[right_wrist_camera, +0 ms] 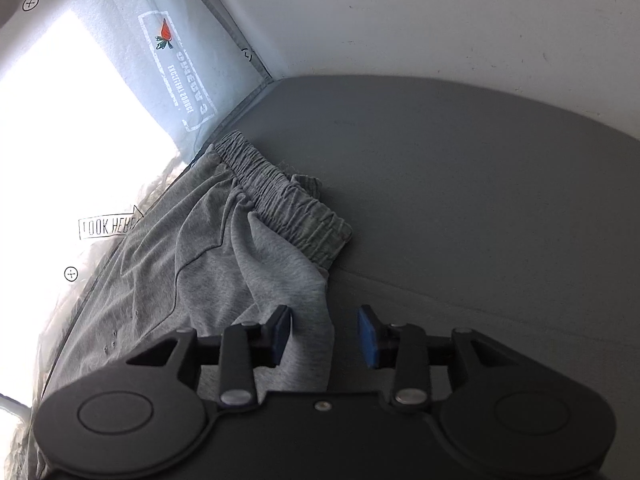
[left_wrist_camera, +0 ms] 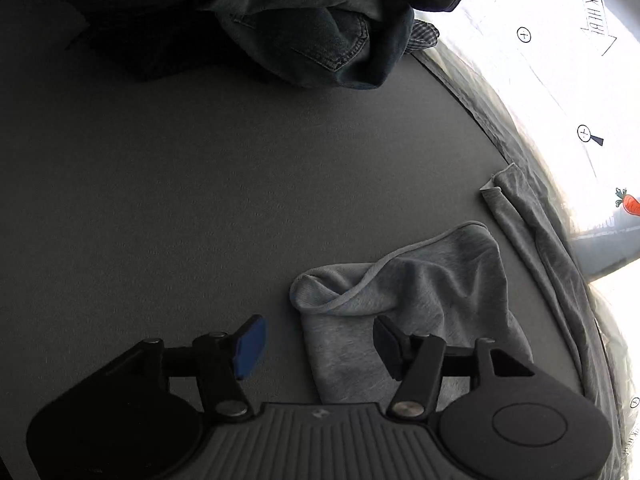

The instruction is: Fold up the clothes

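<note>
A light grey pair of jersey shorts [right_wrist_camera: 224,264] lies on the dark grey surface [right_wrist_camera: 460,200], its elastic waistband [right_wrist_camera: 280,200] toward the far end. In the left wrist view a hemmed leg end of the same grey garment [left_wrist_camera: 420,280] lies crumpled at the lower right. My left gripper [left_wrist_camera: 320,346] is open just above that cloth, with the right finger [left_wrist_camera: 388,348] over the fabric and the blue pad [left_wrist_camera: 250,346] over bare surface. My right gripper [right_wrist_camera: 325,336] is open; a fold of grey cloth lies between its jaws, next to the left pad [right_wrist_camera: 282,334].
A heap of dark clothes with denim [left_wrist_camera: 300,28] sits at the far end of the grey surface [left_wrist_camera: 200,180]. A white printed sheet [left_wrist_camera: 540,60] runs along the right edge, also seen as the sheet [right_wrist_camera: 80,120]. A white wall [right_wrist_camera: 420,12] borders the far side.
</note>
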`<state>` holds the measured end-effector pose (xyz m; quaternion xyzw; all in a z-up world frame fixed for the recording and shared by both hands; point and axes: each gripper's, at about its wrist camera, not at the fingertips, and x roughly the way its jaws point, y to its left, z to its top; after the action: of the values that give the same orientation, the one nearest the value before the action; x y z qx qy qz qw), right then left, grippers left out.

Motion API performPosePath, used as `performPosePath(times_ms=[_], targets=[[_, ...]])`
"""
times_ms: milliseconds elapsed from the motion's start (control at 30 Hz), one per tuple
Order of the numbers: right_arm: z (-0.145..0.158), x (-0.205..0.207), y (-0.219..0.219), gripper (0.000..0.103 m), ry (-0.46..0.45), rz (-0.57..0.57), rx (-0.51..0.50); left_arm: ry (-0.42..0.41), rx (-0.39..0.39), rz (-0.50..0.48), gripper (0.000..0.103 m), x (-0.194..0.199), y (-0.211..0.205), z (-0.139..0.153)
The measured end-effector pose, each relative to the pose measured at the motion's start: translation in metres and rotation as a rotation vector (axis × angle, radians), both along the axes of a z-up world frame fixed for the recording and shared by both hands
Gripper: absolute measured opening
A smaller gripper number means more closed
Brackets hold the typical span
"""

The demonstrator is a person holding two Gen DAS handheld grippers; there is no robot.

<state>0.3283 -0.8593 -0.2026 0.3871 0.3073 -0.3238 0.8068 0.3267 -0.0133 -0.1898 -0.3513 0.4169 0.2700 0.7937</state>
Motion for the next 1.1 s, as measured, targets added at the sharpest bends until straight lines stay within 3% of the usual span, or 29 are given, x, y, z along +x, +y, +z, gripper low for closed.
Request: performPosePath(times_ms=[67,200,367,500,600,700,733,800,867,900,933,1100], targets=[[-0.002,0.002,-0.007,0.042,-0.022,-0.033,0.028,-0.007,0.003,-0.009,0.062,-0.001,-0.003,-0.007],[-0.003,0.011,-0.019,0.048,-0.029,-0.066,0.018,0.006,0.042,-0.030,0.078,0.007,-0.012,-0.012],[-0.013,0.027,-0.032,0.048,0.017,-0.059,-0.016,0.087,0.149,-0.040,0.079,0.032,-0.028,-0.012],[-0.018,0.032,-0.044,0.050,-0.021,-0.102,0.019,0.118,0.193,-0.015,0.076,0.036,-0.034,-0.012],[-0.024,0.036,-0.051,0.050,-0.058,-0.119,0.078,0.144,0.228,-0.004,0.064,0.037,-0.036,-0.012],[-0.029,0.045,-0.055,0.049,-0.038,-0.127,0.093,0.150,0.245,-0.008,0.050,0.037,-0.036,-0.010],[-0.034,0.053,-0.056,0.049,-0.028,-0.122,0.093,0.145,0.243,-0.010,0.042,0.036,-0.035,-0.010],[-0.035,0.060,-0.057,0.039,-0.017,-0.101,0.085,0.133,0.233,-0.016,0.028,0.035,-0.031,-0.009],[-0.033,0.066,-0.055,0.028,0.004,-0.077,0.060,0.114,0.220,-0.009,0.000,0.039,-0.027,-0.009],[-0.031,0.067,-0.055,0.014,-0.001,-0.063,0.052,0.098,0.200,0.002,0.000,0.040,-0.025,-0.010],[-0.028,0.068,-0.056,0.010,-0.012,-0.053,0.049,0.081,0.178,0.015,0.000,0.042,-0.022,-0.011],[0.012,0.046,-0.066,0.007,-0.051,-0.065,-0.073,0.007,0.216,0.084,0.000,0.039,-0.005,0.018]])
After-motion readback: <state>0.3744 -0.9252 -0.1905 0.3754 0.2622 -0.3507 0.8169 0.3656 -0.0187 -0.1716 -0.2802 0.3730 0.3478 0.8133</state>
